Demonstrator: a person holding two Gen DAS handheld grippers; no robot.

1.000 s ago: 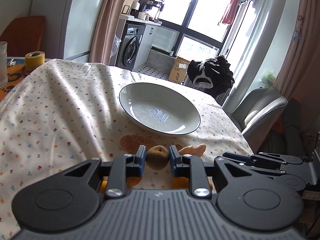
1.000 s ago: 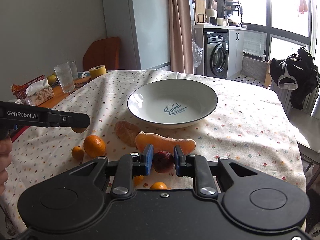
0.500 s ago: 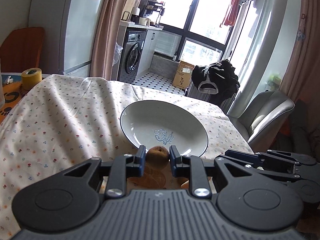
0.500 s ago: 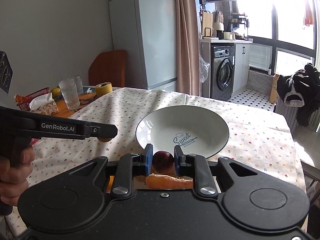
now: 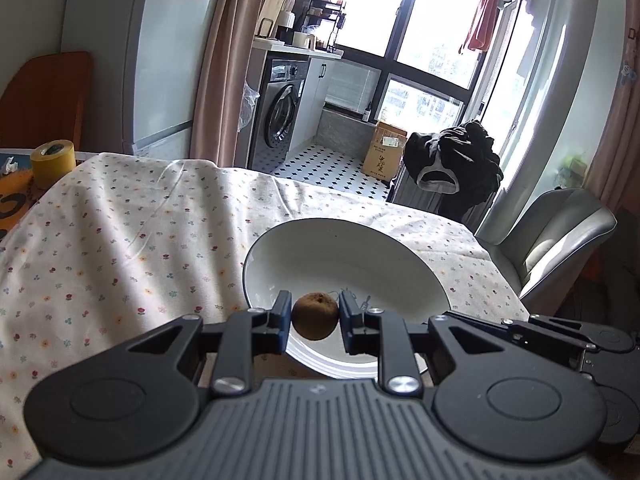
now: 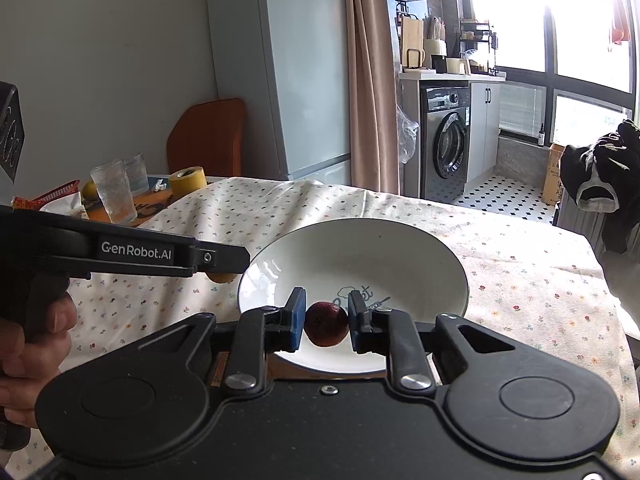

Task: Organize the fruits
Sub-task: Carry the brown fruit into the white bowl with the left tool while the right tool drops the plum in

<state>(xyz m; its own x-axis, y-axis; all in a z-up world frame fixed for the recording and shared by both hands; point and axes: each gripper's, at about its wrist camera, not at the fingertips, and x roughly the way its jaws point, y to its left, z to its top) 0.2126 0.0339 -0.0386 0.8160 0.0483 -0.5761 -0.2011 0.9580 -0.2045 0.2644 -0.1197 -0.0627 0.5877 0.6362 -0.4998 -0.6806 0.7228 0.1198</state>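
Left claw is closed on a small brown fruit, pads at its widest part, and I'm holding it over the near rim of the white bowl on the table. Right claw is likewise clamped on a dark red fruit, also above the bowl's near side; bowl interior looks empty, so neither piece is down yet. Handling est.: both fruits small, light, roundish; brown one looks rough-skinned, prob. decent friction; red one smoother, skin could bruise if squeezed hard. Round shape means they can roll once let go, so I'd go low over the bowl floor before opening. Grip across the equator seems right; off-centre would squirt them out. Bowl is ceramic by the look: stiff, chip-prone, avoid knocking the rim w/ the pads. Writing: "GenRobot.AI" reads clearly on the left claw's side in right wrist view; blue script on the bowl floor is partly hidden, can't read it.
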